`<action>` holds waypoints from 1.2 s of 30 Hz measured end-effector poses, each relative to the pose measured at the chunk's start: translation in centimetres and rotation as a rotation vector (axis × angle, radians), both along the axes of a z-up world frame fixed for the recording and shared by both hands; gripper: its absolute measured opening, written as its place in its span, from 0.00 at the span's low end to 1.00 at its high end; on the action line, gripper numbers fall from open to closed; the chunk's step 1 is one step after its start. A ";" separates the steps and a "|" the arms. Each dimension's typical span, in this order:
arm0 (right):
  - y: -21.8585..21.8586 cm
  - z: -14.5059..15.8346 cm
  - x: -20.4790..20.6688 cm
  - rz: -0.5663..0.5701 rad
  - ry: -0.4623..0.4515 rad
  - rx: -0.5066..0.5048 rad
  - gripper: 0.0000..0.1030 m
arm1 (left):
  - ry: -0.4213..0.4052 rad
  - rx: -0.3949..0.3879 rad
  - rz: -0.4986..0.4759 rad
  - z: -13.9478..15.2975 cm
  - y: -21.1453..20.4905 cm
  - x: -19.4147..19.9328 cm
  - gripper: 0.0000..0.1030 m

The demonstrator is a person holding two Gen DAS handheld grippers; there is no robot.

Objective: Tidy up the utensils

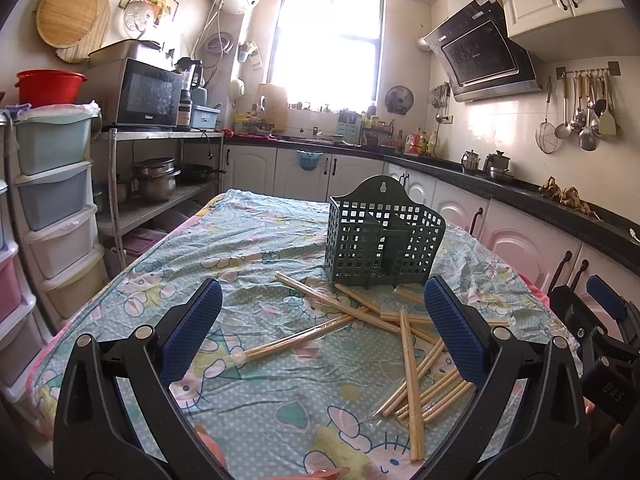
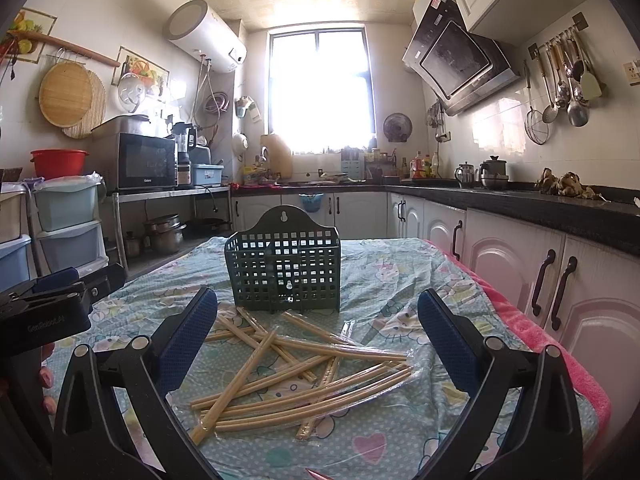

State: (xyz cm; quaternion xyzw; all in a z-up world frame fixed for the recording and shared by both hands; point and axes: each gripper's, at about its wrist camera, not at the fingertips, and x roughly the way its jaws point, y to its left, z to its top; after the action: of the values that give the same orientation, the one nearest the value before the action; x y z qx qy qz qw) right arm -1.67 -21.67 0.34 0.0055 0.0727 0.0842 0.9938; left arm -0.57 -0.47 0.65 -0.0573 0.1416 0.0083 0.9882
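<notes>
My left gripper (image 1: 322,328) hangs released above the table, empty. Wrapped chopsticks (image 1: 404,344) lie scattered between and ahead of its fingers, the green holder (image 1: 382,240) upright beyond them. My right gripper (image 2: 318,336) gapes empty too.

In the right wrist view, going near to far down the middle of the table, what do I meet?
Chopsticks scattered on the tablecloth → green basket standing upright → far counter cabinets → bright window.

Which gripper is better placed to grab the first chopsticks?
Right, marginally. The right gripper is open with the chopstick pile centred between its fingers; the left gripper sees most of it off to its right.
</notes>
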 end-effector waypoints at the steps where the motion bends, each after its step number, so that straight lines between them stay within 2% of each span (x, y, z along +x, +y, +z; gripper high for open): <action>1: 0.2 0.2 -0.1 0.002 0.000 0.000 0.94 | 0.000 0.000 -0.001 0.0 0.0 0.0 0.90; 21: -0.2 0.1 0.2 0.014 0.020 0.003 0.94 | 0.014 0.003 -0.009 0.2 -0.2 0.3 0.90; 36: -0.5 0.4 2.5 0.068 0.098 -0.034 0.94 | 0.115 -0.022 -0.013 -0.6 1.0 2.7 0.90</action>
State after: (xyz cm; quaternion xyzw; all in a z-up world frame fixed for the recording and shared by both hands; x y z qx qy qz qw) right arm 0.85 -22.14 0.73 -0.0100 0.1227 0.1161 0.9856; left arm 2.14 0.51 0.09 -0.0665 0.1987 0.0039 0.9778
